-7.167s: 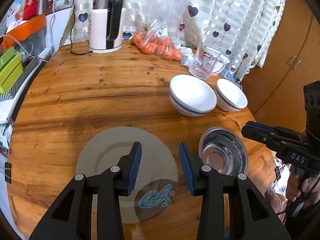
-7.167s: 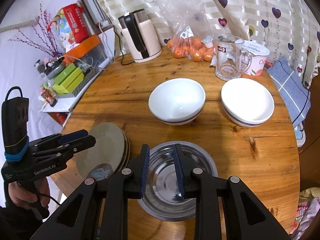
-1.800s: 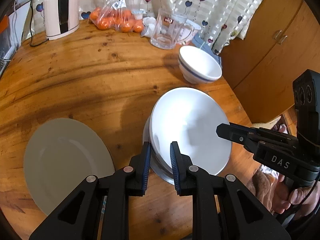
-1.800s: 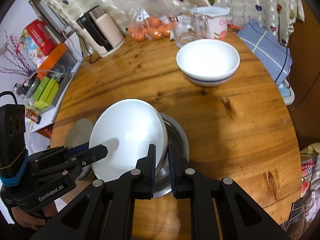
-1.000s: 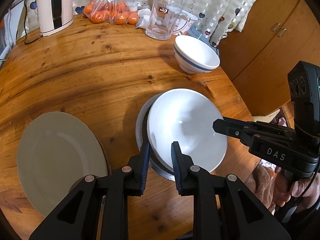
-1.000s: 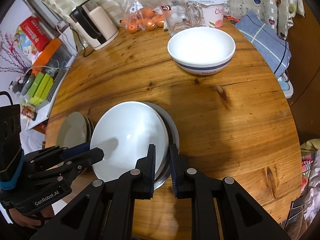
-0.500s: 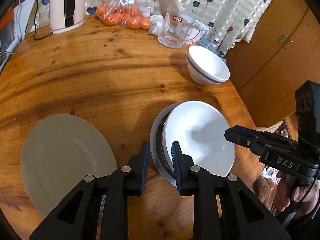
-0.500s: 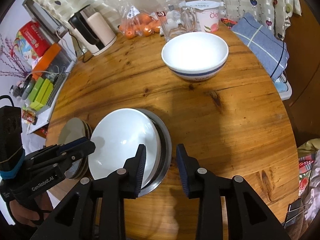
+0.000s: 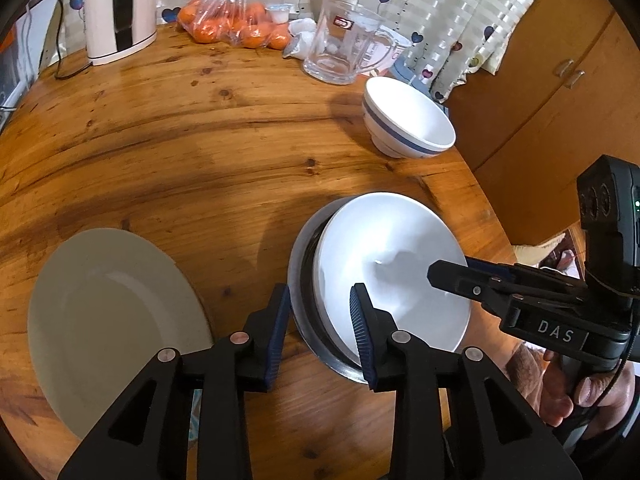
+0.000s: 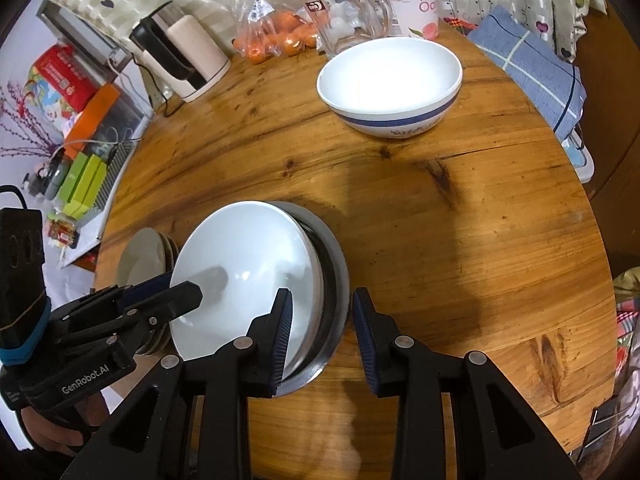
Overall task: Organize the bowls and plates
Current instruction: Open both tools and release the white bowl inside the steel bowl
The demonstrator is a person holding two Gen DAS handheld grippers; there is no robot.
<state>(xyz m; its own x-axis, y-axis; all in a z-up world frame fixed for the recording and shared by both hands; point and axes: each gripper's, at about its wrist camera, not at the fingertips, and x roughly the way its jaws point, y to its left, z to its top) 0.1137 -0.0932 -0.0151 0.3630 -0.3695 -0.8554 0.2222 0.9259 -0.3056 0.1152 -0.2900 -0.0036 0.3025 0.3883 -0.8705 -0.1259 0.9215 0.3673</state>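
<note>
both claws (image 9: 320, 322) (image 10: 322, 326) straddle the nested white bowl's (image 9: 392, 264) rim, unpinched.

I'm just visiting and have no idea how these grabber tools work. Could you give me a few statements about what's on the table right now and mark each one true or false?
1. A white bowl sits nested inside the steel bowl. True.
2. The left gripper is clamped on the white bowl's rim. False: its jaws have just been opening; the two bowls' near rims lie between them, unpressed.
3. A second white bowl with a blue band stands alone, farther back on the table. True.
4. The right gripper is carrying the plates. False: it is open and holds nothing; the plates lie on the table beside the steel bowl.
5. The bag of oranges is inside the glass jug. False: it lies beside it.
</note>
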